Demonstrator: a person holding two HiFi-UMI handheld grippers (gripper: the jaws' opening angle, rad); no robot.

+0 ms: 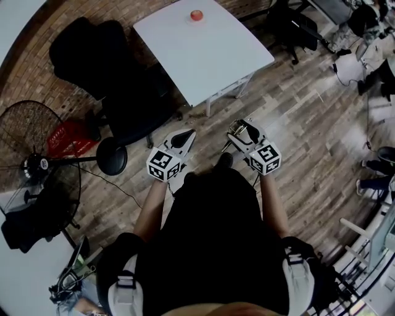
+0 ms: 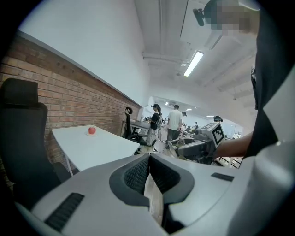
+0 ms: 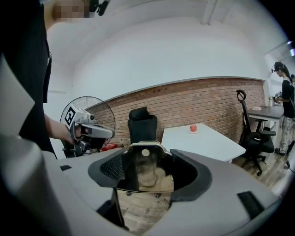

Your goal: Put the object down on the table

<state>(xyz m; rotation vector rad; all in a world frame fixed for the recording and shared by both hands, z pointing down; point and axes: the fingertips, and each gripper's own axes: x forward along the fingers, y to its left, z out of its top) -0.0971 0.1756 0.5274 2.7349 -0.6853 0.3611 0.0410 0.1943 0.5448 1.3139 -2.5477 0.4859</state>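
Observation:
My right gripper [image 3: 146, 173] is shut on a clear, glass-like object [image 3: 144, 167] with a pale rim that fills the space between its pads. In the head view this gripper [image 1: 242, 132] is held over the wooden floor, well short of the white table [image 1: 203, 49]. The left gripper [image 2: 150, 173] is shut with nothing in it, its pads pressed together; in the head view it [image 1: 182, 140] is level with the right one. A small red round thing [image 1: 196, 15] sits on the table's far side, apart from both grippers.
A black office chair [image 1: 117, 80] stands left of the table, with a round black stool [image 1: 112, 156], a red crate [image 1: 68, 137] and a floor fan [image 1: 37, 160] nearby. Another office chair [image 3: 251, 133] stands right of the table. Several people [image 2: 174, 120] stand far off.

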